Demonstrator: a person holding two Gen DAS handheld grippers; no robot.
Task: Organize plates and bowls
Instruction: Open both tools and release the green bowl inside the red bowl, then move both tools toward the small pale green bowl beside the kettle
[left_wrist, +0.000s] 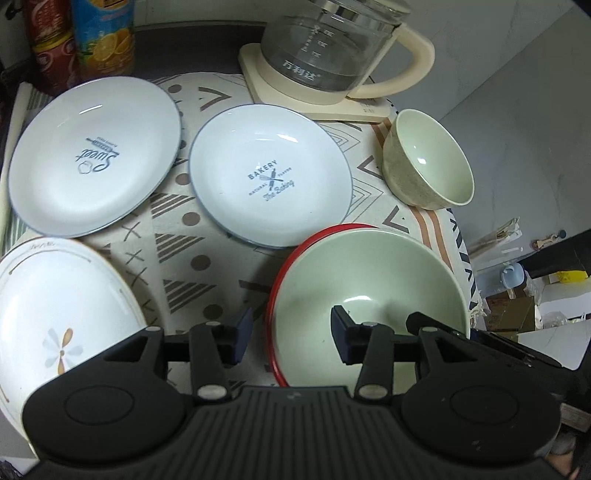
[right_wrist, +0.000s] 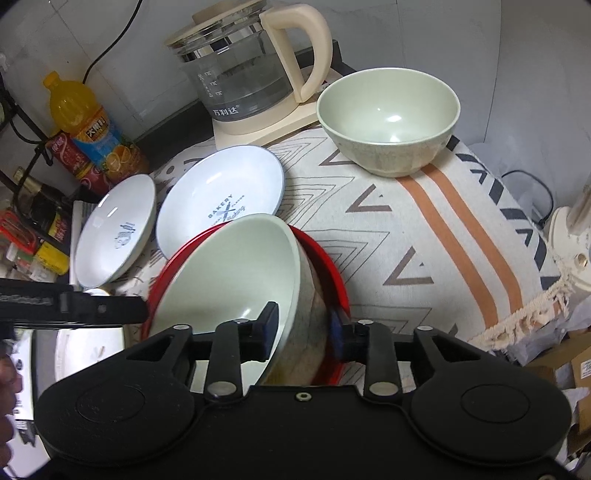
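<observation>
1. The green bowl sits nested in the red-rimmed dish, in front of the kettle on the tabletop.
2. The left gripper straddles the dish's left rim, fingers parted, not pressing.
3. The right gripper straddles the bowl's right wall, fingers apart.
4. A second green bowl stands just beside the kettle.

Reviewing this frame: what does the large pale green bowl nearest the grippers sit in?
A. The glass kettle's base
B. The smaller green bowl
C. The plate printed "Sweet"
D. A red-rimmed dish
D: the large green bowl is nested in a red-rimmed dish, whose red edge shows around it in both wrist views.
</observation>
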